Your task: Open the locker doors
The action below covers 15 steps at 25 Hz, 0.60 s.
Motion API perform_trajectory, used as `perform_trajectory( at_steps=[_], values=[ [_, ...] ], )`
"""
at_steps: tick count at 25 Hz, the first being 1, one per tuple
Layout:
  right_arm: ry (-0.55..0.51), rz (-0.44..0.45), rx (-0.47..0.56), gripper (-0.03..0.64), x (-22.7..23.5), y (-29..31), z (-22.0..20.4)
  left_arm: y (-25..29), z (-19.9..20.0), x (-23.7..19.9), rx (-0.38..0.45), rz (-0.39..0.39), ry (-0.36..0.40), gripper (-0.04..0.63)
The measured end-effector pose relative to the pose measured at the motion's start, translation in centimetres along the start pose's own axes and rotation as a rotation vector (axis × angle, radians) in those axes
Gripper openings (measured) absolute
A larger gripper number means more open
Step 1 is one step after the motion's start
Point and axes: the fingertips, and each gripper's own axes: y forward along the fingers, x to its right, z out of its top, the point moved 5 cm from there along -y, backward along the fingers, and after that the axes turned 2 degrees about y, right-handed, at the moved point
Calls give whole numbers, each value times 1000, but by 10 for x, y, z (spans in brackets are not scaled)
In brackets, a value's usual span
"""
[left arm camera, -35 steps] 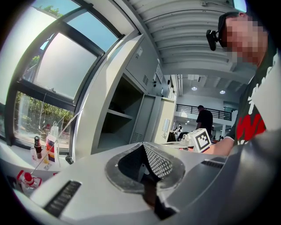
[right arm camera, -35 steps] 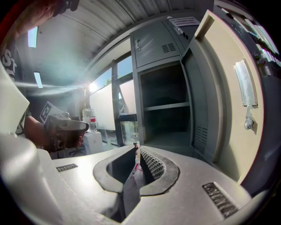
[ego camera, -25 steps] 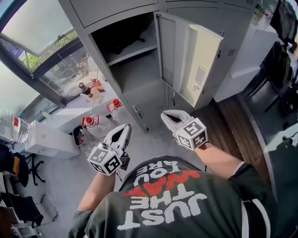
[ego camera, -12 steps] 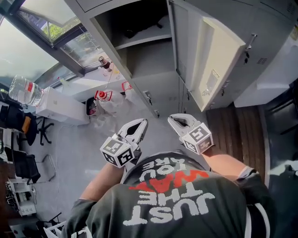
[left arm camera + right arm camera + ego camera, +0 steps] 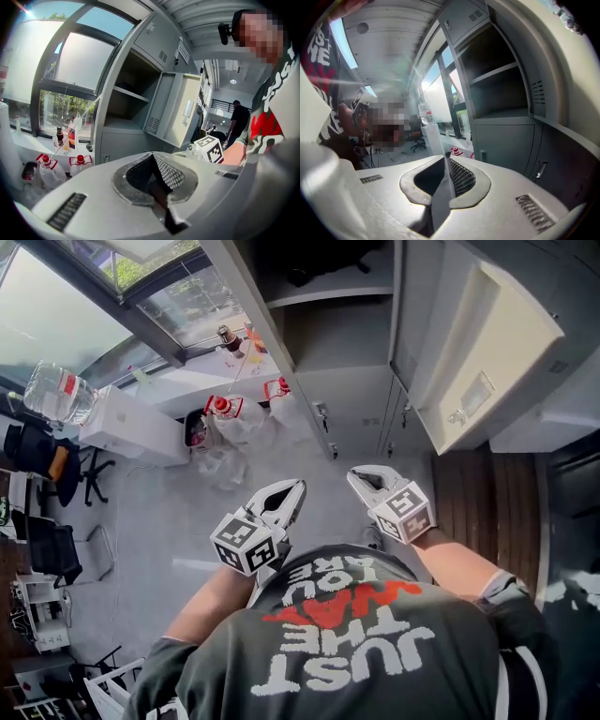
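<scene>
Grey steel locker bank [image 5: 333, 338] at 12 o'clock, cream upper door [image 5: 487, 343] open; L gripper [image 5: 292, 491] & R gripper [image 5: 359, 476], both pressed together & empty, have dropped twd the shut grey lower doors [image 5: 356, 413].

Shirt [image 5: 352, 634], head view: print "JUST THE WAY YOU ARE", upside down in frame. "WAY" is red, the other words white. Red label on water jug [image 5: 58, 390]: too small to read. Plate on locker door [image 5: 473, 395]: unreadable.
</scene>
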Motion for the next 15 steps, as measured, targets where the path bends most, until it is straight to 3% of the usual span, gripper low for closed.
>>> perform_trajectory(
  at_steps=[5, 9, 15],
  values=[
    [7, -64, -42, 55, -39, 37, -4, -52, -25, -37, 7, -36, -29, -3],
    [44, -107, -70, 55, -72, 68, -8, -100, -39, -75, -2, -51, -11, -3],
    [91, -169, -67, 55, -55, 79, -10, -117, -49, -114, -53, -12, -33, -3]
  ],
)
